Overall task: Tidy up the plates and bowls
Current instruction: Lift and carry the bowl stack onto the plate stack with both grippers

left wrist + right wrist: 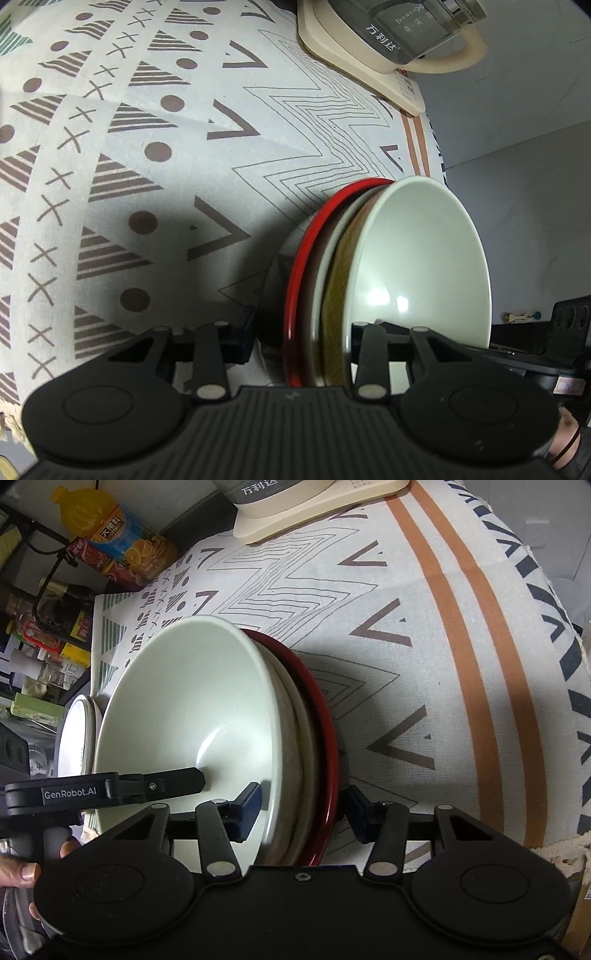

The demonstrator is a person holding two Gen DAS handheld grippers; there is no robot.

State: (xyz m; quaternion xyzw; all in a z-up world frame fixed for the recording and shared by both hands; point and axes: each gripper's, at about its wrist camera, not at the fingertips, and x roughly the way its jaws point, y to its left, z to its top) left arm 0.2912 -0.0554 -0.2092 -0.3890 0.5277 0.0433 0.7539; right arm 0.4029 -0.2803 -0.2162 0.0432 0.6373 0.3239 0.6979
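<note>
A stack of dishes is held on edge above the patterned tablecloth [155, 110]: a red plate [295, 280], a pale plate and brown-sided bowl between, and a pale green bowl [424, 258] on top. My left gripper [303, 343] is shut on the stack's rim, one finger behind the red plate, one inside the green bowl. In the right wrist view my right gripper [303, 808] is shut on the same stack, its blue pads [251, 805] against the green bowl [184, 709] and behind the red plate [328, 738]. The left gripper's finger [159, 784] reaches into the bowl.
A cream kettle base with a glass kettle [373, 40] stands at the table's far side. A white plate [75, 734] lies at the table's left edge. Bottles and clutter [110, 542] stand on shelves beyond. The tablecloth's fringed edge [569, 686] runs on the right.
</note>
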